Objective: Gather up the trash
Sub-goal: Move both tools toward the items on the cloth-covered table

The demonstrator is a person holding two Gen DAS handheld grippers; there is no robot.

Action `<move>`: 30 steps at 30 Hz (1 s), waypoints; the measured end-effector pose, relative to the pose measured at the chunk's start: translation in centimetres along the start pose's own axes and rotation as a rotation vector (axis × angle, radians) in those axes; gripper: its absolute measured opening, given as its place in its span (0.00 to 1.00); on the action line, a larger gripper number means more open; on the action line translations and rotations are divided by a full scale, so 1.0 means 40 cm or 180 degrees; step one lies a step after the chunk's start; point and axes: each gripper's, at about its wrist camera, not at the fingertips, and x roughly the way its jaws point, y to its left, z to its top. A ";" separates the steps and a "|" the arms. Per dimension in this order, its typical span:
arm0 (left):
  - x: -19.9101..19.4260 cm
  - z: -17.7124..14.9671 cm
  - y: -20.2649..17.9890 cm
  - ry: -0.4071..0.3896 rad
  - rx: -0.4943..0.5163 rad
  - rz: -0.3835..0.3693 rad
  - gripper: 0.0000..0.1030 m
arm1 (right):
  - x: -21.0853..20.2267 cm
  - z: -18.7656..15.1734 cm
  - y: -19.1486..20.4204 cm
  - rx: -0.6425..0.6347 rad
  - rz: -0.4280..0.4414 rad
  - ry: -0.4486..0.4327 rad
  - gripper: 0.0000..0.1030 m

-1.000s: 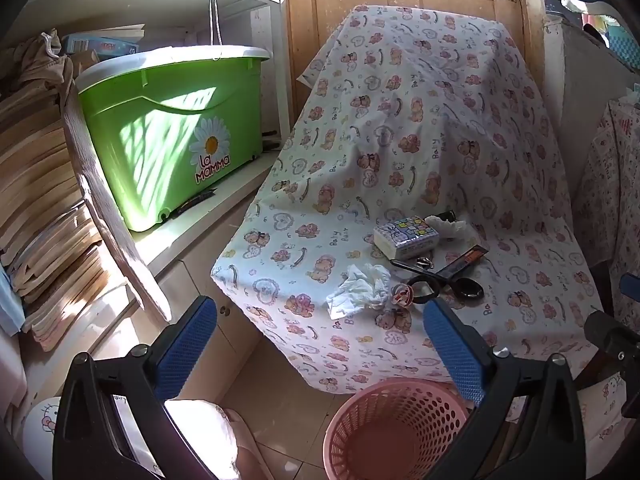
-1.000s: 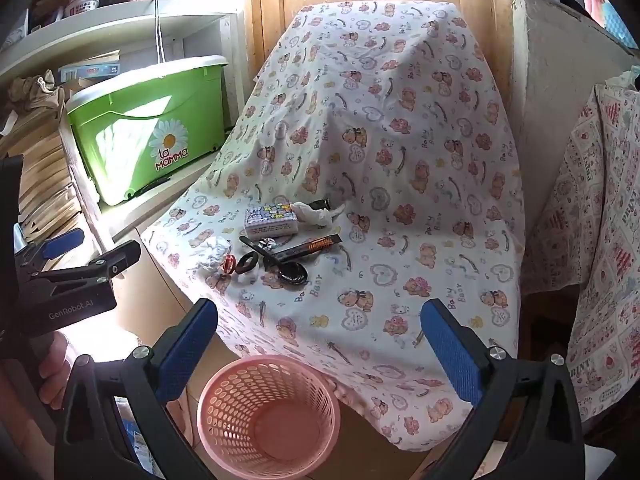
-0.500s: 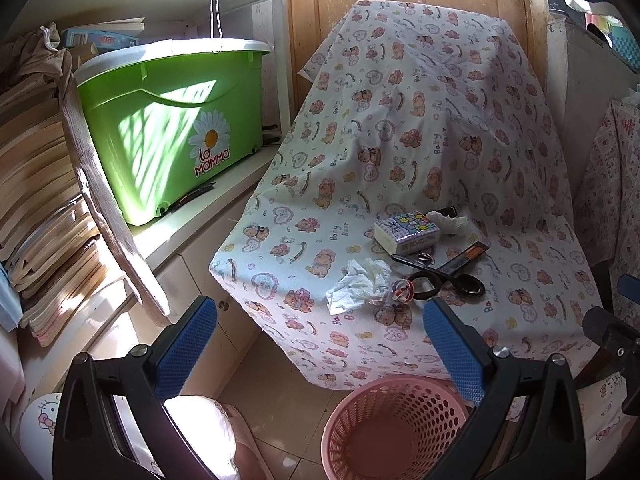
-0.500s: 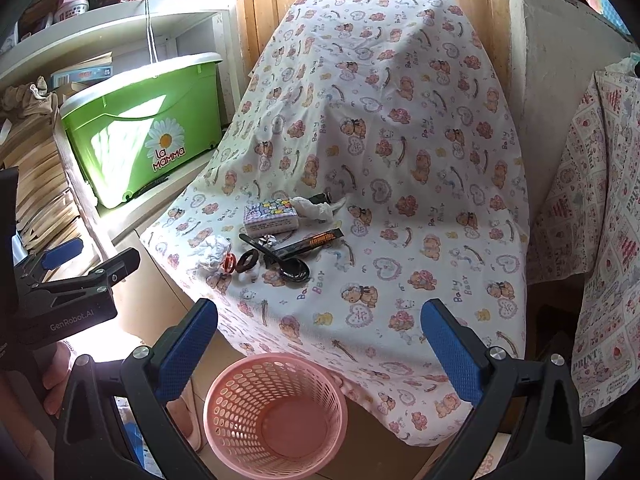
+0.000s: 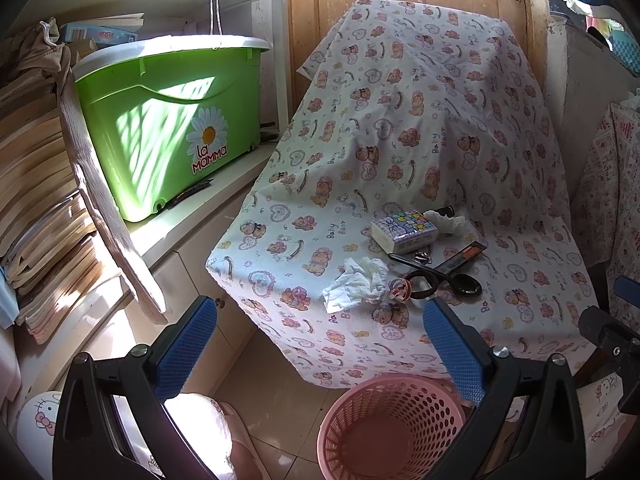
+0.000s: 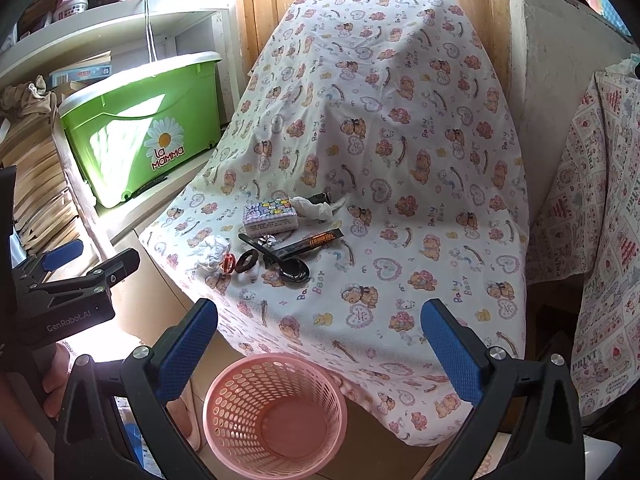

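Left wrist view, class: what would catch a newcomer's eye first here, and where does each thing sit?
The bright green bin with a daisy logo stands out on the white ledge at left. Beside it, a bear-print sheet drapes a chair-like shape, with crumpled tissue, scissors and a small patterned pack lying on its seat. An empty pink basket stands on the floor just below.

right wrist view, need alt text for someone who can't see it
The open right claw hovers over an empty pink basket on the floor, facing a cloth-draped surface. On the cloth lie a crumpled tissue, tissue pack, black spoon and scissors. The left claw shows at left.
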 end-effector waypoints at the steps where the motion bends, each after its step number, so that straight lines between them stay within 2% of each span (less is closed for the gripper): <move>1: 0.000 0.000 0.000 0.0004 0.0000 0.0003 0.99 | 0.000 0.001 -0.001 0.0002 0.0001 0.0000 0.99; 13: 0.014 -0.003 0.017 0.0105 -0.0112 -0.0005 0.99 | -0.006 -0.002 0.009 -0.0118 -0.0070 -0.0001 0.99; 18: 0.019 -0.006 0.016 0.0141 -0.0117 -0.0013 0.99 | -0.012 -0.002 0.021 -0.0233 -0.0239 -0.0068 0.99; 30: 0.029 -0.007 0.018 0.0222 -0.0151 -0.0067 0.99 | 0.000 -0.006 0.033 -0.0312 -0.0237 -0.0022 0.99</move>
